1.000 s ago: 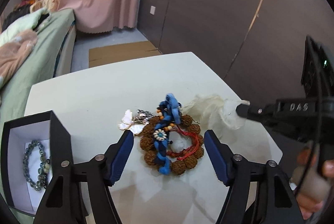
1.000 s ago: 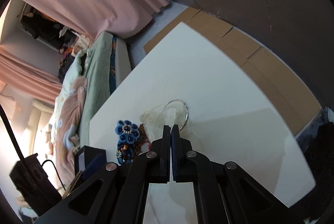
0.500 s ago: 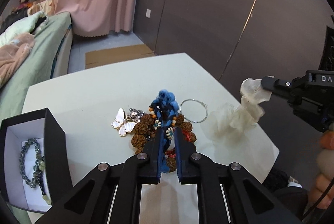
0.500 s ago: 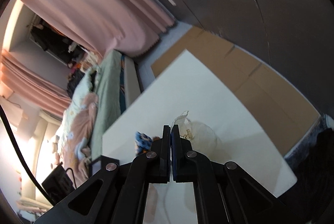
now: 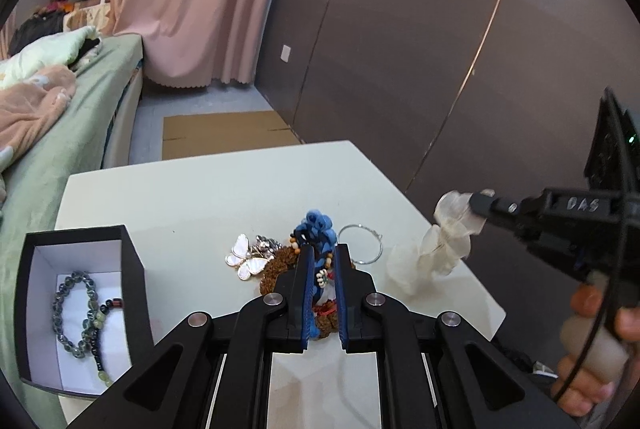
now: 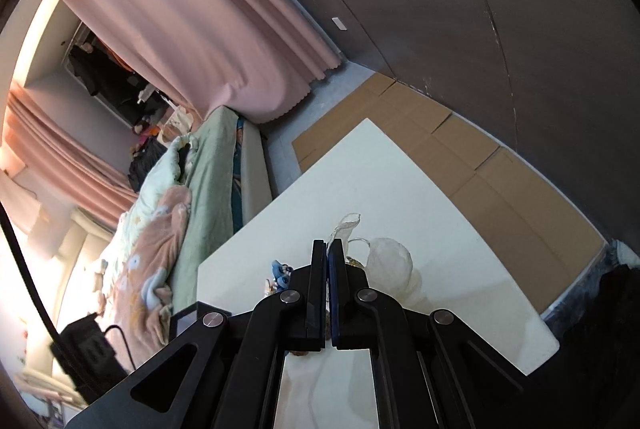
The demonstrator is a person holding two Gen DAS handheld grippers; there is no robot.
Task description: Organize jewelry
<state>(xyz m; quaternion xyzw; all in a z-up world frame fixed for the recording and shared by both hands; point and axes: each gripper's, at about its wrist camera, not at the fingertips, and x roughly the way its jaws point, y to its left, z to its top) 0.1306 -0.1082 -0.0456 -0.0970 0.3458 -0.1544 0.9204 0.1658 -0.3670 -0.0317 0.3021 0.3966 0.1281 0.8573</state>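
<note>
The white table (image 5: 208, 197) fills the lower middle of the left wrist view, and the open black box (image 5: 132, 293) with two bead bracelets (image 5: 80, 313) is seen at lower left. A sheer pouch (image 5: 436, 253) is pinched at its top by the right gripper (image 5: 480, 203), jaws pressed together on the fabric, and hangs at right with its base on the table. The blue braided bracelet (image 5: 318, 229) is clamped by the left gripper (image 5: 322, 269); its long axis runs up the frame, away from the camera. It lies tangled with brown beads (image 5: 280, 265), so neighbours, the butterfly brooch (image 5: 246, 261) or silver hoop (image 5: 360, 245), could probably be dragged along.
</note>
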